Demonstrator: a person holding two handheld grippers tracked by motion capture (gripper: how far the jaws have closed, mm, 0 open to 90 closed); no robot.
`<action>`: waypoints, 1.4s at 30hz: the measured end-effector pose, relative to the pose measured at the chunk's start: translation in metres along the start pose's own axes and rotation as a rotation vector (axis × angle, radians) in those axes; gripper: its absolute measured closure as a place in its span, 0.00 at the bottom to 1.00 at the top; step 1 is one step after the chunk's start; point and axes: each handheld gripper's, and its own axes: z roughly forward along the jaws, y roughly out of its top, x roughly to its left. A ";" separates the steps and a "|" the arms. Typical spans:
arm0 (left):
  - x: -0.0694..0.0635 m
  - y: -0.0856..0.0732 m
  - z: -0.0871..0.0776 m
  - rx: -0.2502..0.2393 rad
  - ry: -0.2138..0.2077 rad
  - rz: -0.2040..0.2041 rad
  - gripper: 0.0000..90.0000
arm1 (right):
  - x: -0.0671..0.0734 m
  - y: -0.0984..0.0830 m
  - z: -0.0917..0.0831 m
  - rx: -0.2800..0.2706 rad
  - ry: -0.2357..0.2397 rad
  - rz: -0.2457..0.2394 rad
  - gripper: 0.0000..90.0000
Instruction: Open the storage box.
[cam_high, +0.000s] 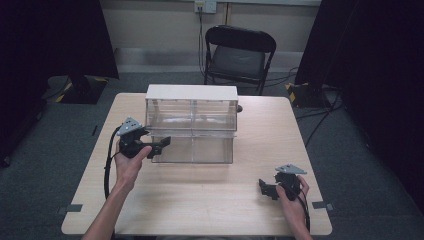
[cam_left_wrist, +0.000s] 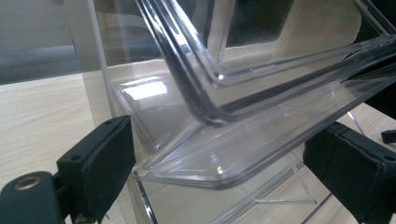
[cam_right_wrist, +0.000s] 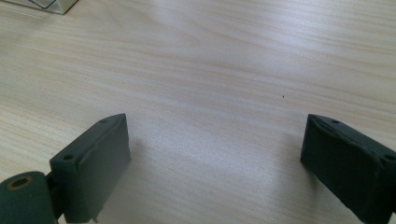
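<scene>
A clear plastic drawer cabinet (cam_high: 191, 93) with a white top stands at the back middle of the wooden table (cam_high: 200, 200). Its lower drawer (cam_high: 200, 150) is pulled out toward me. My left gripper (cam_high: 162, 142) sits at the drawer's front left corner. In the left gripper view the drawer's clear front rim (cam_left_wrist: 224, 168) runs slantwise between the two black pads (cam_left_wrist: 102, 163) and touches both, so my left gripper (cam_left_wrist: 219, 158) is shut on it. My right gripper (cam_high: 264, 189) rests near the table's front right. It is open (cam_right_wrist: 215, 154) over bare wood, with nothing between its fingers.
A black folding chair (cam_high: 239, 55) stands behind the table. Dark curtains hang at both sides, and cables lie on the grey floor at the right. A corner of the cabinet (cam_right_wrist: 46, 5) shows at the top left of the right gripper view.
</scene>
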 end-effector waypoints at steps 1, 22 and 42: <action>0.000 0.000 0.000 0.000 0.002 -0.002 0.10 | 0.000 0.000 0.000 -0.001 0.000 0.001 0.08; -0.001 0.001 0.000 0.004 0.005 0.000 0.10 | 0.000 0.000 0.000 0.000 0.000 0.001 0.08; -0.001 0.001 0.000 0.006 0.008 0.005 0.11 | 0.000 0.000 0.000 0.000 0.000 0.000 0.08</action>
